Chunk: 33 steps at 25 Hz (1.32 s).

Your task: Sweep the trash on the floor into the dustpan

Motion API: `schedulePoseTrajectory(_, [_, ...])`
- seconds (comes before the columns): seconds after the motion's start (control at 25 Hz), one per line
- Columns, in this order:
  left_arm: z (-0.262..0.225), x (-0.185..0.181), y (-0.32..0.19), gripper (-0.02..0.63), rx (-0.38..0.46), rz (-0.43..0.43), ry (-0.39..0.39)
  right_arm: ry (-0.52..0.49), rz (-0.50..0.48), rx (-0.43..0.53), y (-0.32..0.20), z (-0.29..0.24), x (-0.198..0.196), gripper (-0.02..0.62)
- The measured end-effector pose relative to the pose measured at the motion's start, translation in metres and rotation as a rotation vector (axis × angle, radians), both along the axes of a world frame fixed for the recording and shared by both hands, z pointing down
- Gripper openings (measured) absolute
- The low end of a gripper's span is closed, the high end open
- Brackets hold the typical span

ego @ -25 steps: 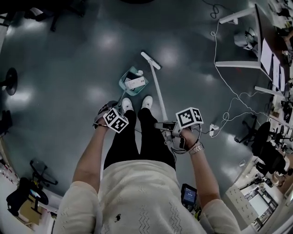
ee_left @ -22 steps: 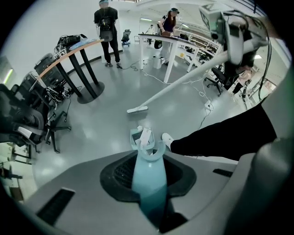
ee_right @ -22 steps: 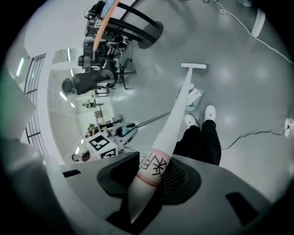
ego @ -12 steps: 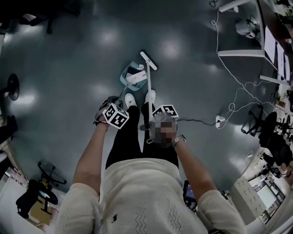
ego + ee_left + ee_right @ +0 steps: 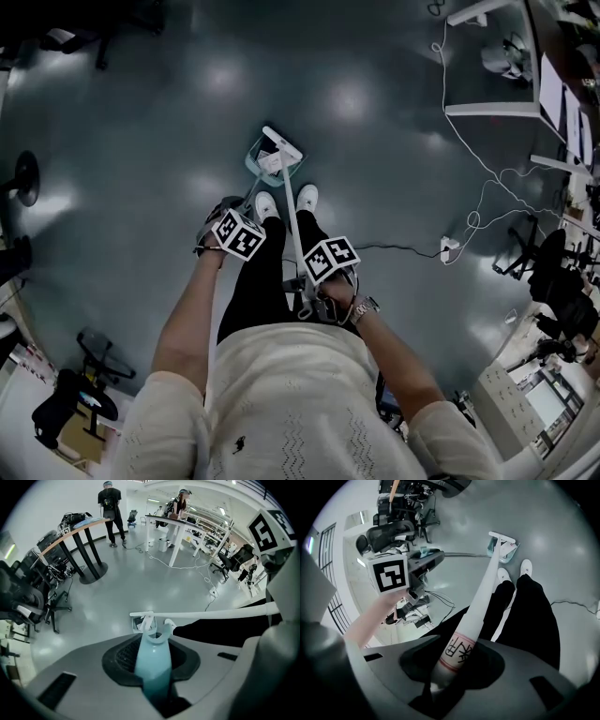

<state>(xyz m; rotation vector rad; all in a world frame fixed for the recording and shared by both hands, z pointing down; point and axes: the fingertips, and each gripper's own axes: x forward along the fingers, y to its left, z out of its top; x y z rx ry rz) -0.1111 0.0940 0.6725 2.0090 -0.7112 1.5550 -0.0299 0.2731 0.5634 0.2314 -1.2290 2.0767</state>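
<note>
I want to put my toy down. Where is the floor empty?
The shiny grey floor is bare left of the teal plastic dustpan, out to the round black stand base. It is also bare from the head of the white broom across to the white desk frame. It is crowded around the white shoes.

- Grey floor [image 5: 141, 112], smooth and shiny, with pale spots of light.
- White desks [image 5: 487, 108] at the upper right; a white cable [image 5: 478, 214] runs over the floor beside them.
- Dark office chairs [image 5: 544, 281] along the right edge.
- A tall table [image 5: 86, 529] with dark legs before a white wall [image 5: 51, 503].
</note>
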Motion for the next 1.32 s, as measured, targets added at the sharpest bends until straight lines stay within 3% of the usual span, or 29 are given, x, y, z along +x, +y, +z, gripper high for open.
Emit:
schedulePoseTrajectory(0.24, [0.000, 0.001, 0.002, 0.092, -0.027, -0.020, 0.000, 0.001, 0.077, 0.063, -0.013, -0.015, 0.011, 0.135])
schedulePoseTrajectory(0.48, [0.001, 0.006, 0.003, 0.092, -0.036, -0.021, -0.007, 0.004, 0.077, 0.074, -0.004, -0.030, 0.018, 0.135])
schedulePoseTrajectory(0.8, [0.013, -0.013, 0.025, 0.092, -0.085, -0.054, -0.076, 0.016, 0.079, 0.114, -0.004, -0.045, 0.027, 0.135])
schedulePoseTrajectory(1.32, [0.013, -0.020, 0.027, 0.092, -0.109, -0.068, -0.046, 0.016, 0.127, 0.125, -0.010, -0.046, 0.031, 0.135])
